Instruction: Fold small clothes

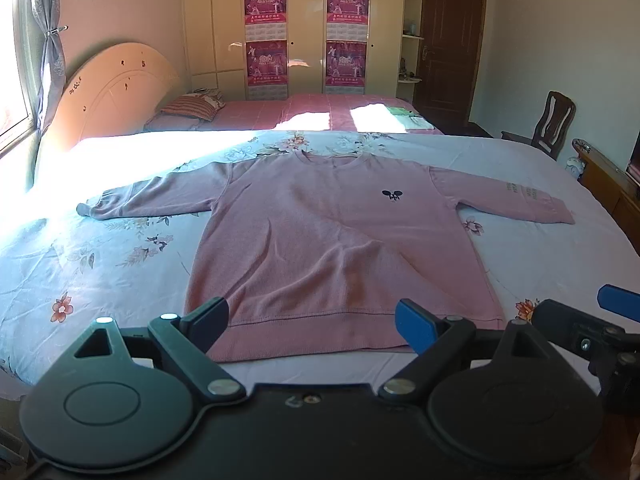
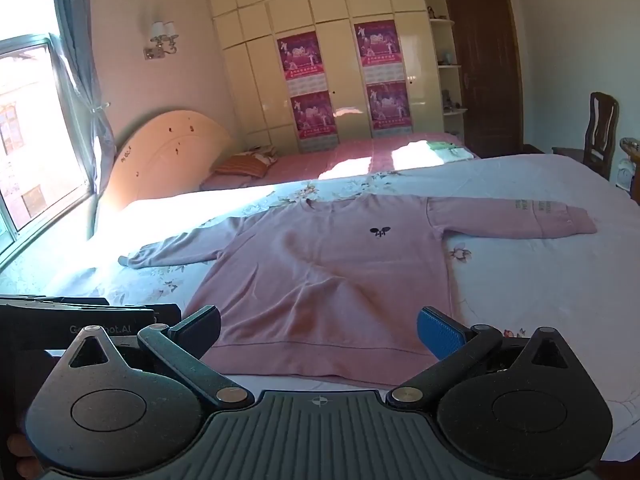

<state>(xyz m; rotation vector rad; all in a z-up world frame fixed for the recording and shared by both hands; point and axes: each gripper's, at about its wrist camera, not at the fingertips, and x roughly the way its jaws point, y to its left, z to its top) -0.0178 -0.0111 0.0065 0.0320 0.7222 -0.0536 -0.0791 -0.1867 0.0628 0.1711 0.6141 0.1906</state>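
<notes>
Spread flat on a floral bedsheet (image 1: 100,264), a pink knit long-sleeved sweater (image 1: 320,248) lies front up, collar toward the far wall, hem nearest, sleeves stretched sideways as its long axis. Left gripper (image 1: 316,322) and right gripper (image 2: 320,334) hover above the hem, jaws wide and empty. Soft, light and limp, it likely folds best pinched at cuffs or hem corners.

Left wrist view: I look down along the left tool (image 1: 312,326) from the bed's near edge.
Right wrist view: beside it, over the right tool (image 2: 320,334).
Shared: flat pink long-sleeved sweater (image 1: 340,240) (image 2: 332,280), cream wardrobe (image 1: 304,28) (image 2: 340,80).
</notes>
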